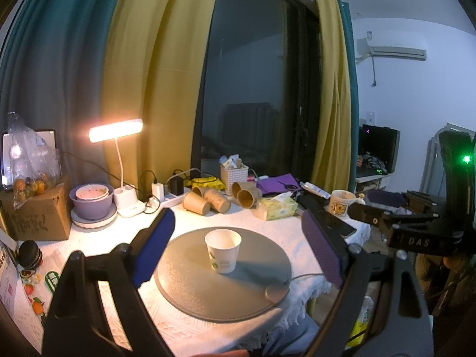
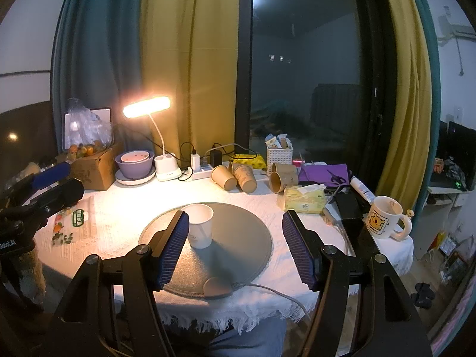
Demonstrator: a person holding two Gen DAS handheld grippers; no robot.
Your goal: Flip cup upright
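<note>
A white paper cup (image 1: 223,250) with a green print stands upright, mouth up, on a round grey mat (image 1: 223,273). In the right wrist view the cup (image 2: 200,226) stands on the mat (image 2: 238,244) just behind the left finger. My left gripper (image 1: 238,250) is open and empty, its blue-padded fingers wide on either side of the cup and nearer the camera. My right gripper (image 2: 236,244) is open and empty, held back from the cup over the mat's near part. The right gripper's body shows at the right edge of the left wrist view.
Several brown paper cups (image 2: 238,177) lie on their sides at the back of the white-clothed table (image 2: 119,208). A lit desk lamp (image 2: 148,107), purple bowls (image 2: 135,163), a cardboard box (image 2: 95,169), a white basket (image 2: 279,156), a tissue pack (image 2: 303,197) and a bear mug (image 2: 385,221) stand around the mat.
</note>
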